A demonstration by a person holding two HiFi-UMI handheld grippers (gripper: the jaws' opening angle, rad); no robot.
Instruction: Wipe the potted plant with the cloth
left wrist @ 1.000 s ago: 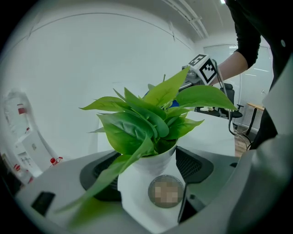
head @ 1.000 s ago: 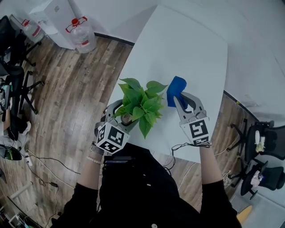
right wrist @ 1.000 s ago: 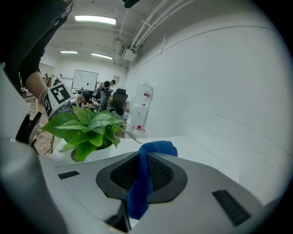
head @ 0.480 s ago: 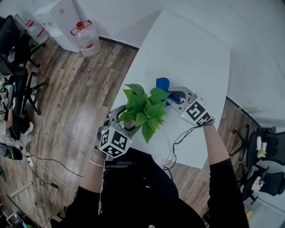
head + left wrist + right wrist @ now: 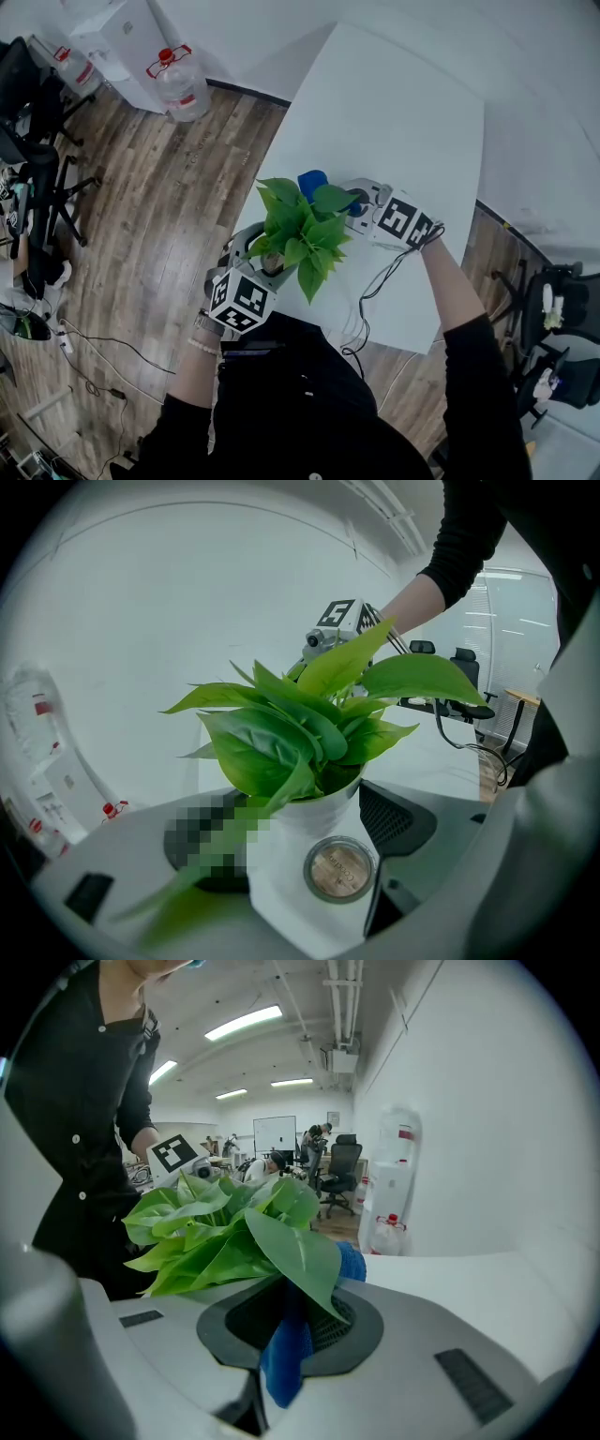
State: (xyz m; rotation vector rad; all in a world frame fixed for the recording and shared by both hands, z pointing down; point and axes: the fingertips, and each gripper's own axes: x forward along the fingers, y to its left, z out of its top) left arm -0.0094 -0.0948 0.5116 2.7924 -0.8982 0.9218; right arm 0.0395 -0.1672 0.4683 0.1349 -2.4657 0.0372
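On the table (image 5: 394, 112), cloth (image 5: 311, 181) behind potted plant (image 5: 298, 234)

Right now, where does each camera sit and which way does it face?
Head view: on the person's head, looking steeply down at white table, left gripper, right gripper, forearms.
Left gripper view: on the left gripper, along its jaws gripping the white pot.
Right gripper view: on the right gripper, along its jaws clamping the blue cloth.
Shared: all show the potted plant.

You stand at a white table (image 5: 403, 112) on a wood-plank floor (image 5: 150, 216); a water jug (image 5: 180, 86) and black office chairs (image 5: 33, 117) sit left.
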